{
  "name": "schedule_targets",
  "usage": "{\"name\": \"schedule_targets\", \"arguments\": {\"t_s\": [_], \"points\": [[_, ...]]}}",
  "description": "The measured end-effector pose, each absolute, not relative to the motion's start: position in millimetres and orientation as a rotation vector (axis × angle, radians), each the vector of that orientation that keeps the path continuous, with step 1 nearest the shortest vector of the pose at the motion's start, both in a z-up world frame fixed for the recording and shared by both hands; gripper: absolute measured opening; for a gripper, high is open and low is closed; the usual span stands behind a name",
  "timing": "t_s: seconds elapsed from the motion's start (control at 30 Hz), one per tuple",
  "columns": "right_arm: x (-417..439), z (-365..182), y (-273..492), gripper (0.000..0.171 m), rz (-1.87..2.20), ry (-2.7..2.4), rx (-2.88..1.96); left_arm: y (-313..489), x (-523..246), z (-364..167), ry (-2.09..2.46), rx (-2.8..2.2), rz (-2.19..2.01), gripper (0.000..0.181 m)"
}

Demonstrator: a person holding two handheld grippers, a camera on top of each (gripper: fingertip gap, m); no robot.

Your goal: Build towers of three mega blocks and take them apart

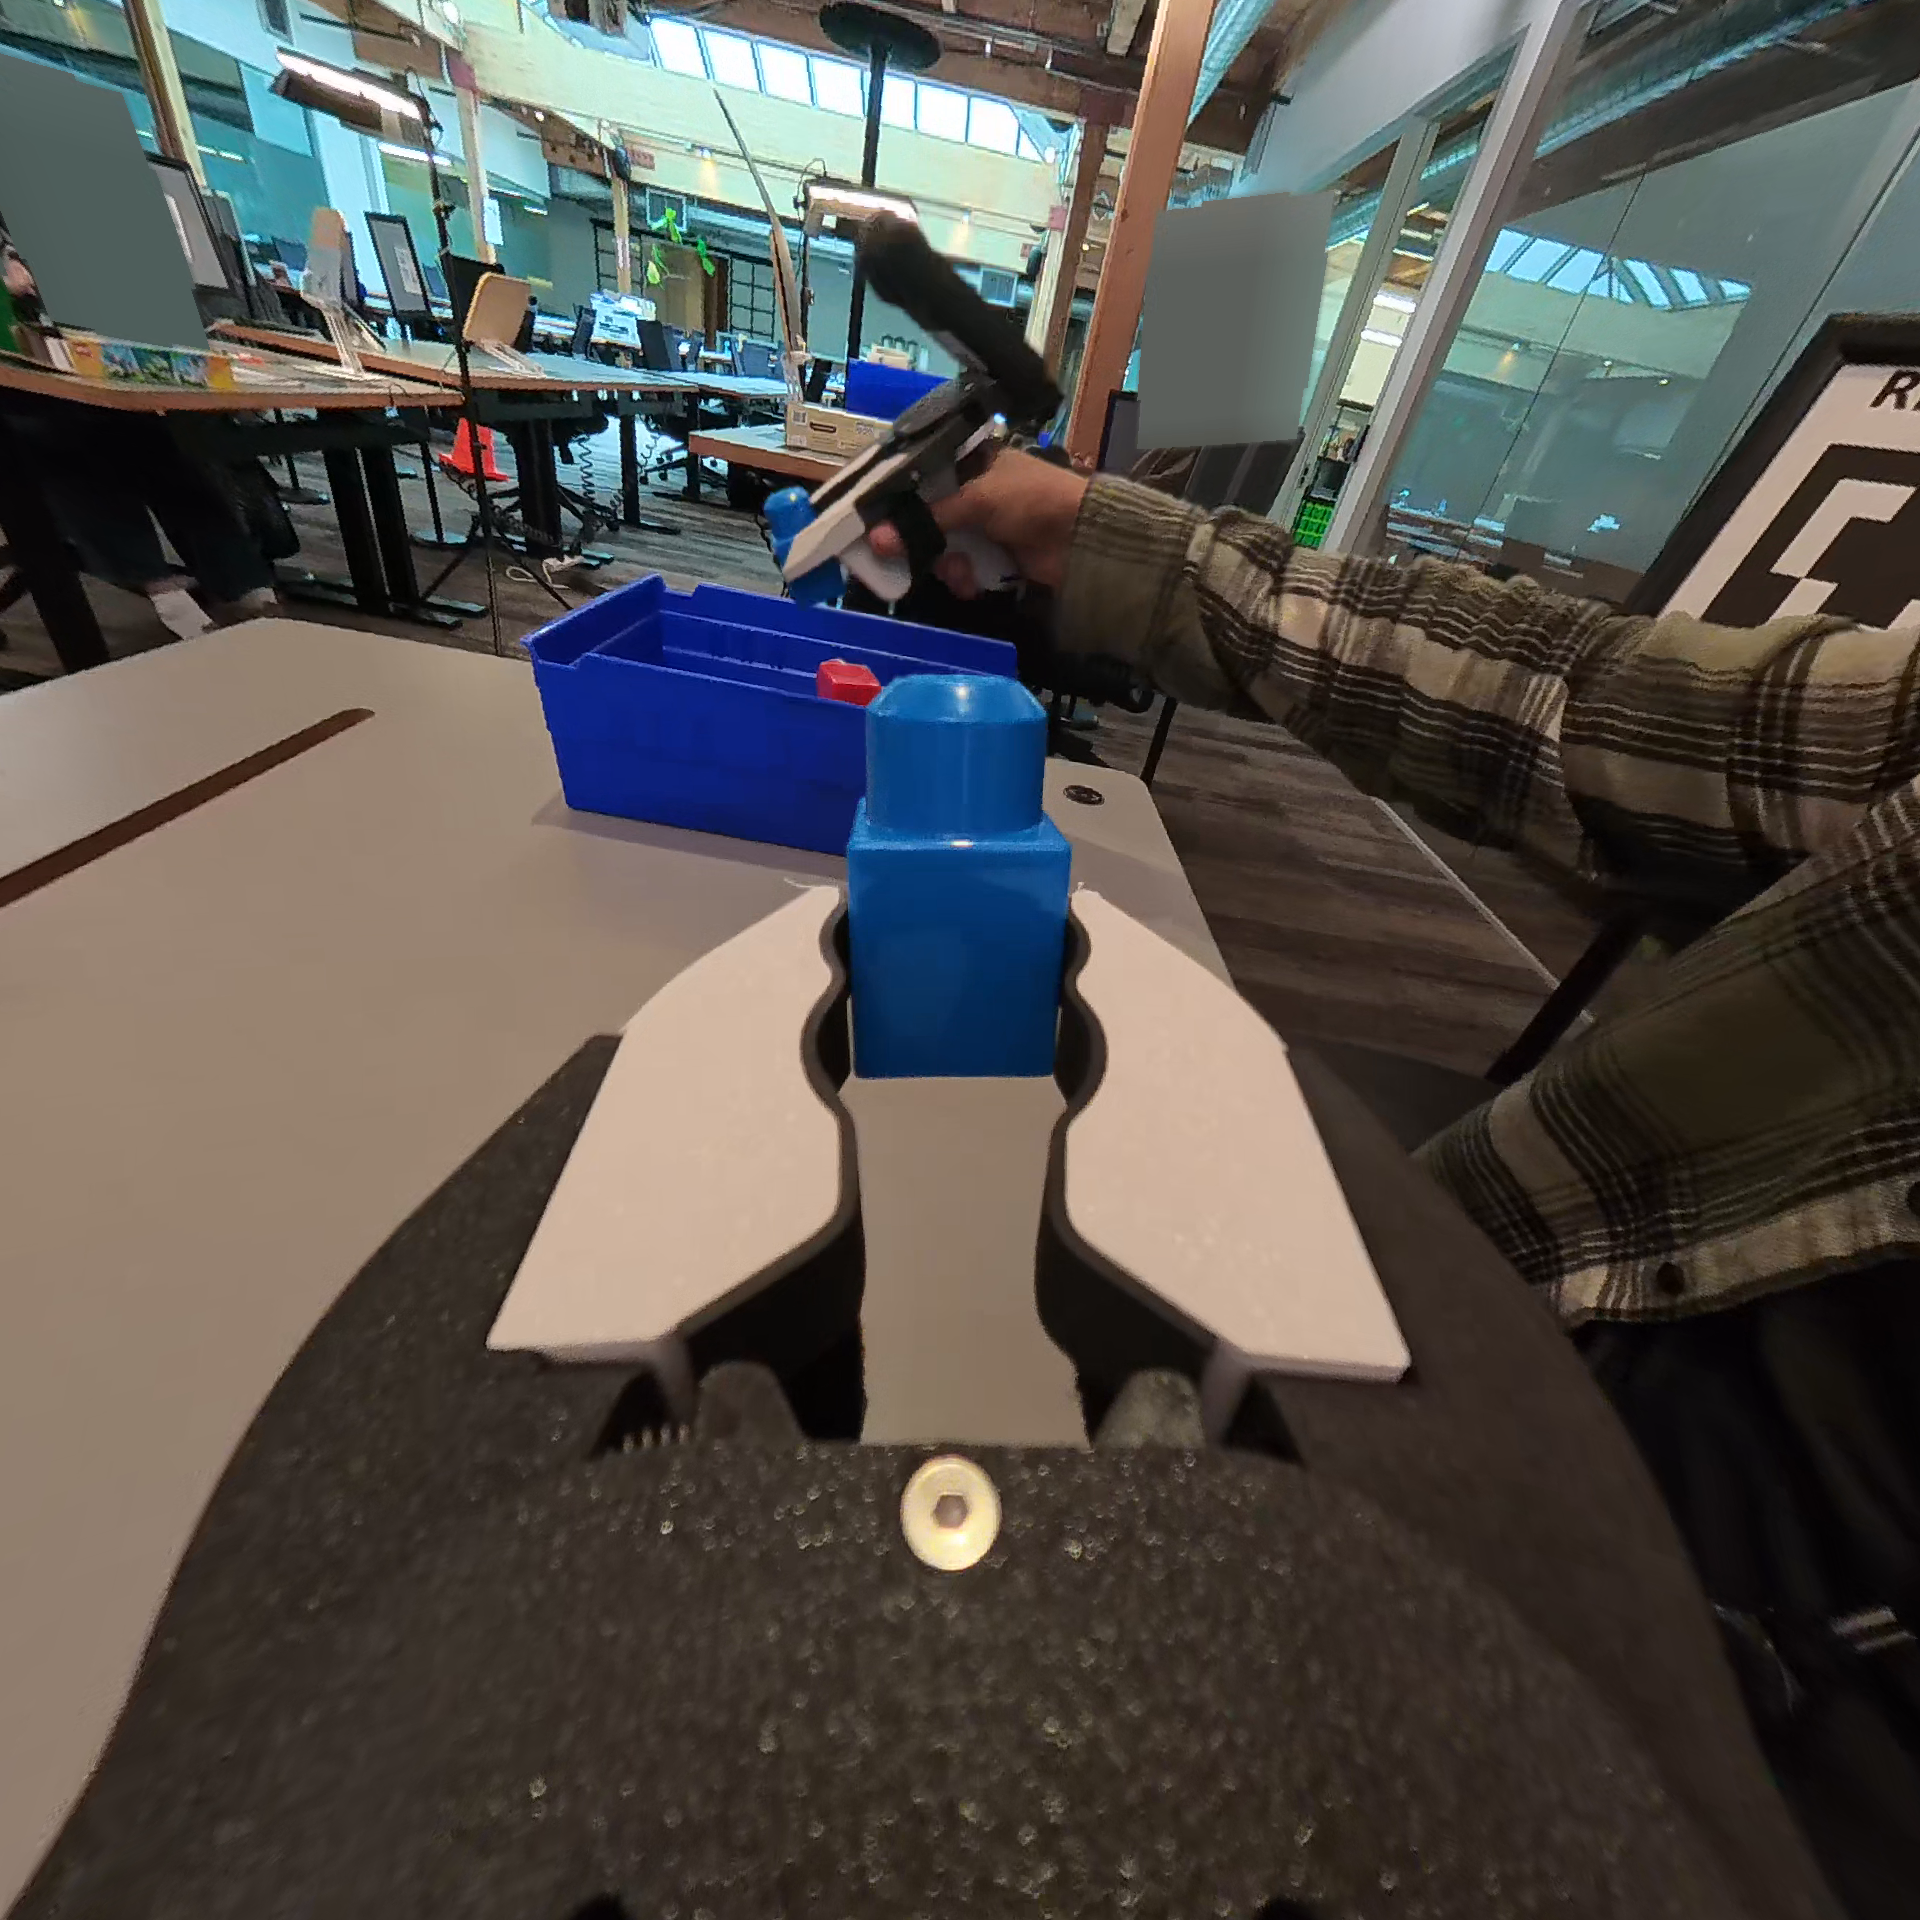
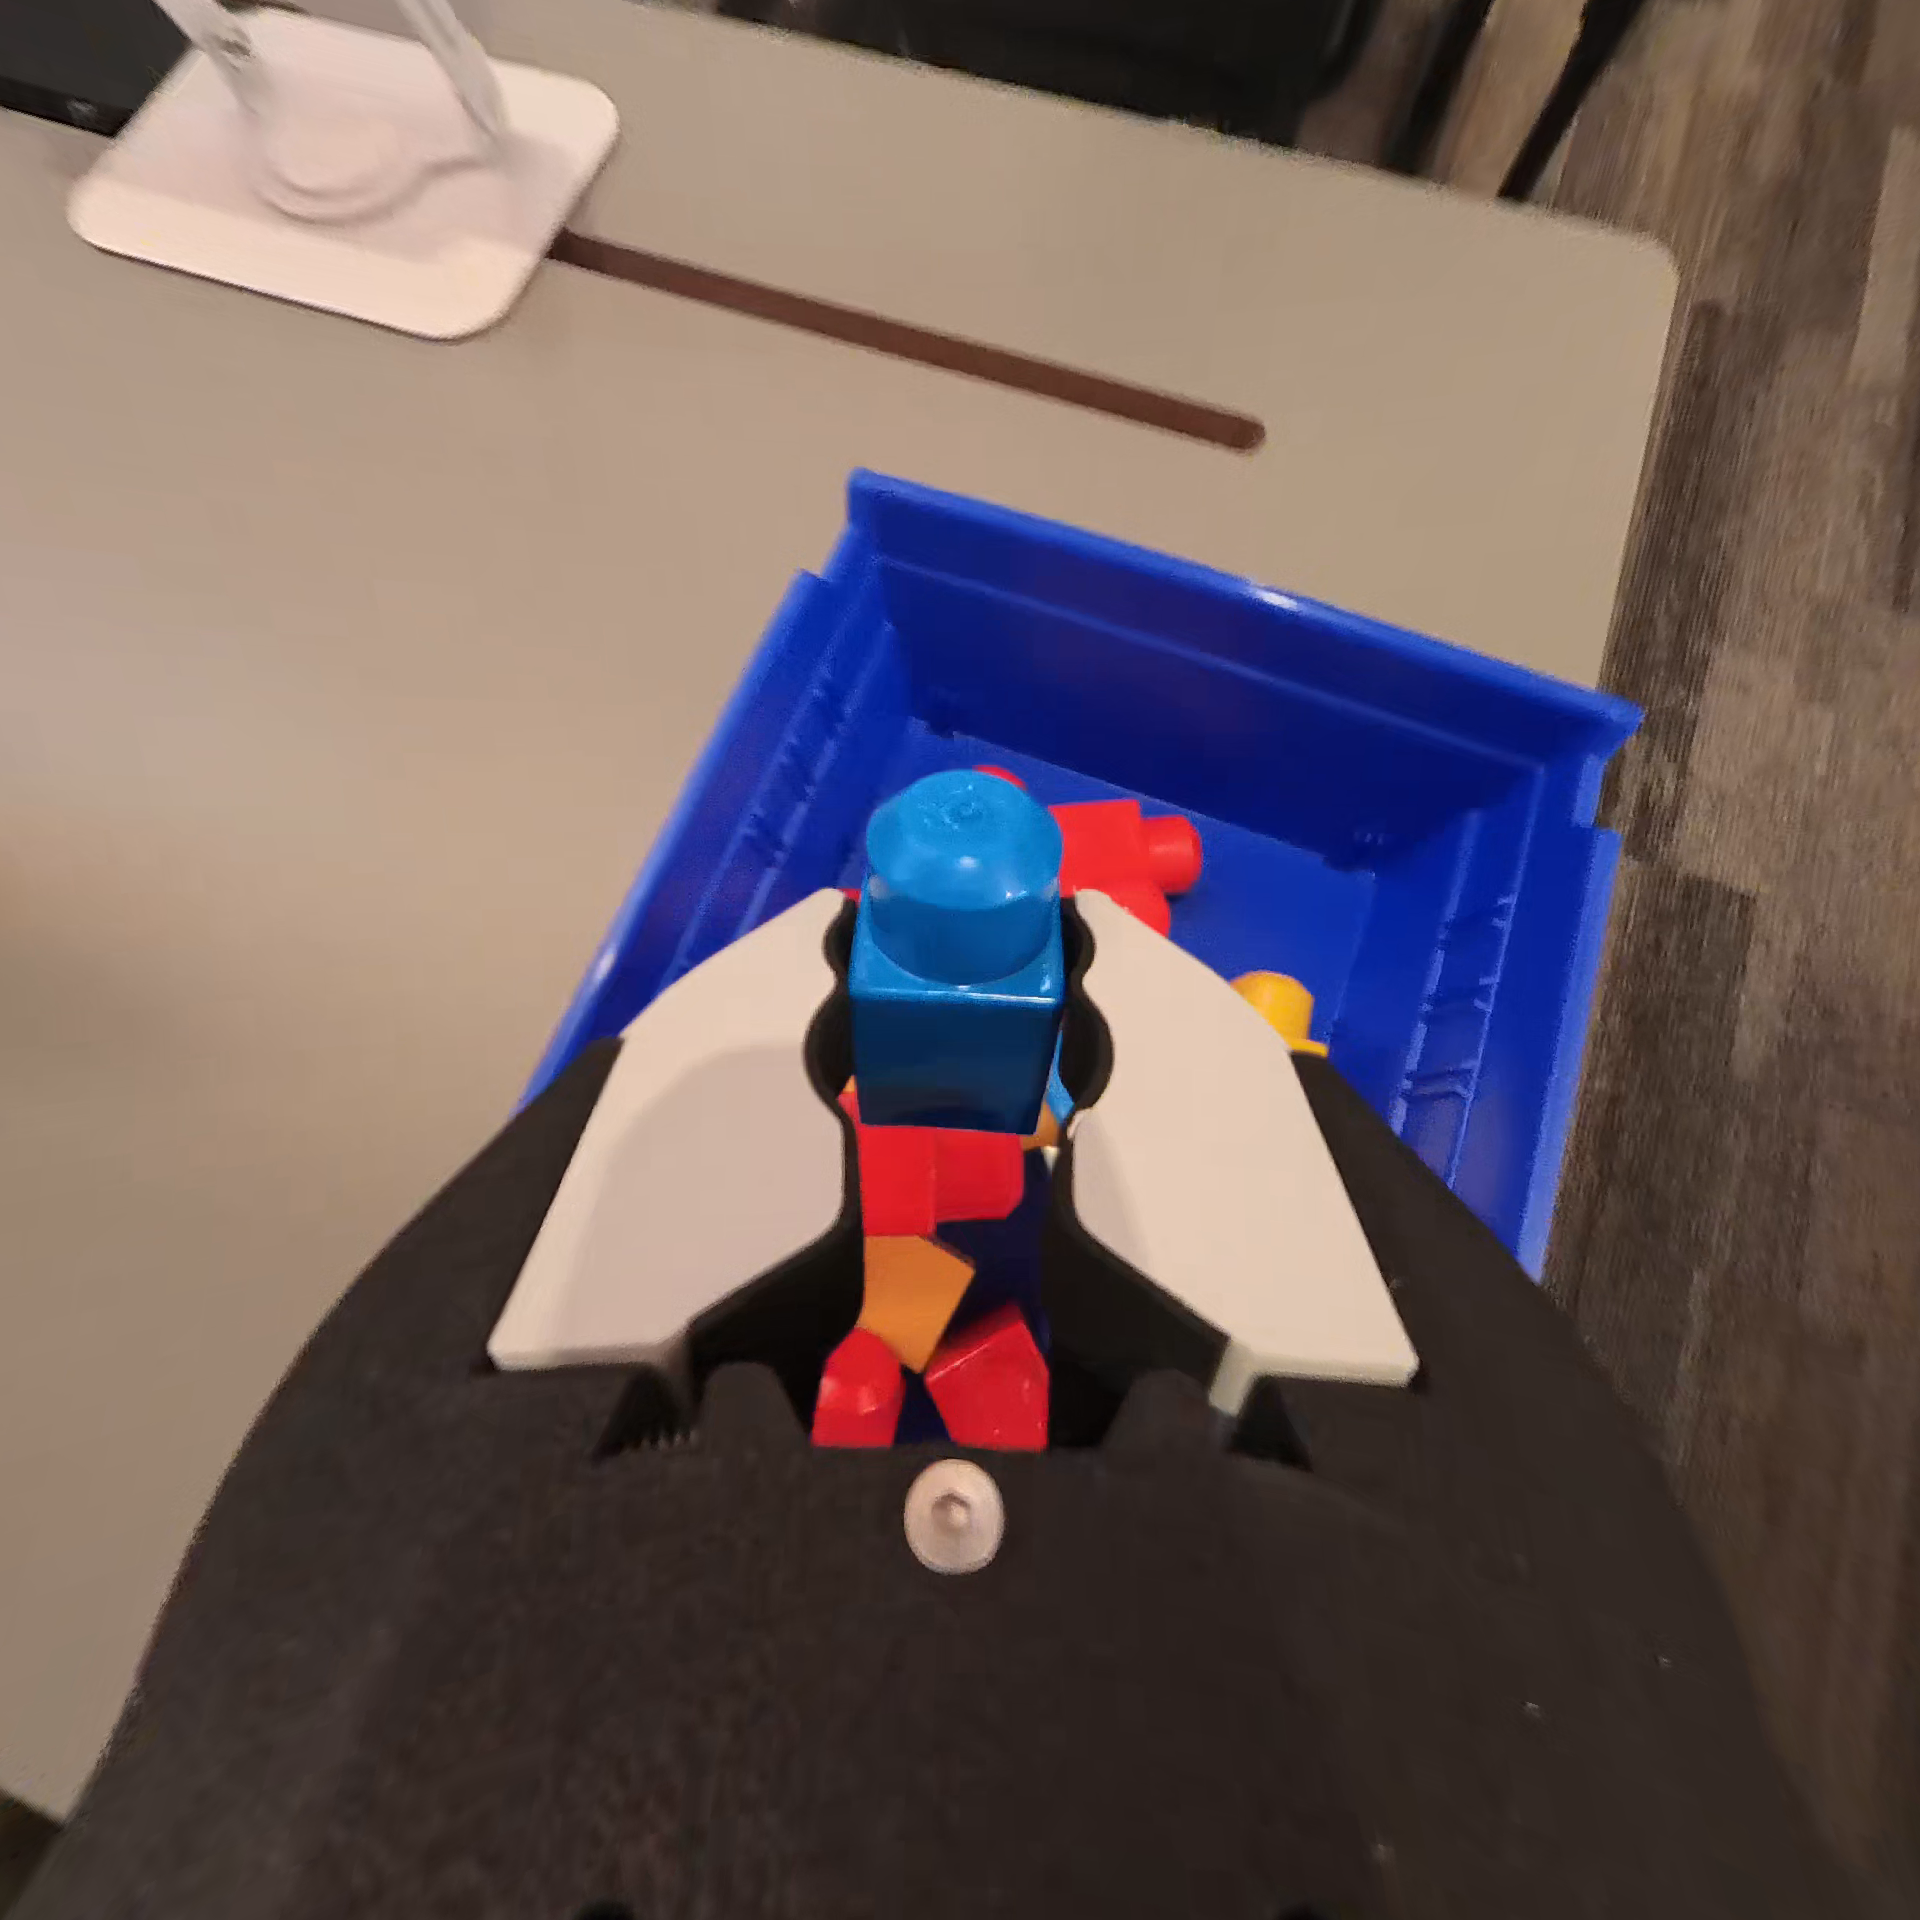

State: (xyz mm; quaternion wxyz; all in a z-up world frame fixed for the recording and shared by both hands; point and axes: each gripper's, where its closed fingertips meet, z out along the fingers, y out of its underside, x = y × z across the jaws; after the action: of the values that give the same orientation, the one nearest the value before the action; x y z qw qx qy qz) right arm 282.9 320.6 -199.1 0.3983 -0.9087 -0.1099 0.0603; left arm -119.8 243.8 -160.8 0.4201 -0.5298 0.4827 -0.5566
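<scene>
My left gripper (image 1: pixel 956 904) is shut on a blue single-stud mega block (image 1: pixel 956 894), held upright above the grey table (image 1: pixel 312 987). My right gripper (image 2: pixel 961 914) is shut on another blue single-stud block (image 2: pixel 956 987) and holds it over the blue bin (image 2: pixel 1226 665). In the left wrist view the right gripper (image 1: pixel 805 566) shows farther off above the bin (image 1: pixel 707 748), held by a hand in a plaid sleeve, with its blue block (image 1: pixel 795 520). Red blocks (image 2: pixel 1132 842), an orange block (image 2: pixel 909 1299) and a yellow one (image 2: pixel 1278 1003) lie in the bin.
The bin stands at the table's far right corner, next to the table edge (image 2: pixel 1631 499) and the wood-look floor (image 2: pixel 1766 935). A dark slot (image 2: pixel 914 343) runs across the tabletop. A white stand base (image 2: pixel 343 177) sits at the back left. A framed black-and-white marker board (image 1: pixel 1808 499) stands at the right.
</scene>
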Motion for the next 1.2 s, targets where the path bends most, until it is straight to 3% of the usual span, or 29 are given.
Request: {"name": "schedule_targets", "arguments": {"t_s": [0.03, 0.1, 0.17, 0.27, 0.4, 0.53, 0.67, 0.97, 1.1, 1.2], "points": [[288, -207, 324, 0.037, 0.149, -0.258, -2.320, 244, -120, -162, 1.209, -1.332, -1.407, 0.035], [292, -211, 330, 0.063, 0.147, -0.224, -2.313, 247, -120, -164, 1.199, -1.346, -1.398, 0.036], [282, -198, 333, 0.067, 0.188, -0.248, -2.247, 250, -121, -166, 1.196, -1.353, -1.398, 0.036], [226, -159, 329, 0.065, 0.336, -0.403, -2.086, 252, -122, -167, 1.188, -1.360, -1.405, 0.036], [91, -119, 302, 0.064, 0.571, -0.780, -1.857, 251, -120, -170, 1.198, -1.366, -1.409, 0.036], [-36, -119, 265, 0.061, 0.719, -1.152, -1.711, 248, -117, -172, 1.213, -1.367, -1.406, 0.036], [-105, -127, 246, 0.051, 0.799, -1.379, -1.640, 246, -117, -173, 1.227, -1.359, -1.409, 0.036], [-140, -143, 246, 0.028, 0.956, -1.467, -1.687, 238, -115, -170, 1.262, -1.324, -1.410, 0.036], [-136, -134, 244, 0.028, 0.924, -1.448, -1.660, 235, -116, -165, 1.256, -1.281, -1.425, 0.036], [-101, -108, 260, 0.028, 0.825, -1.299, -1.655, 241, -115, -168, 1.248, -1.314, -1.392, 0.063]]}}
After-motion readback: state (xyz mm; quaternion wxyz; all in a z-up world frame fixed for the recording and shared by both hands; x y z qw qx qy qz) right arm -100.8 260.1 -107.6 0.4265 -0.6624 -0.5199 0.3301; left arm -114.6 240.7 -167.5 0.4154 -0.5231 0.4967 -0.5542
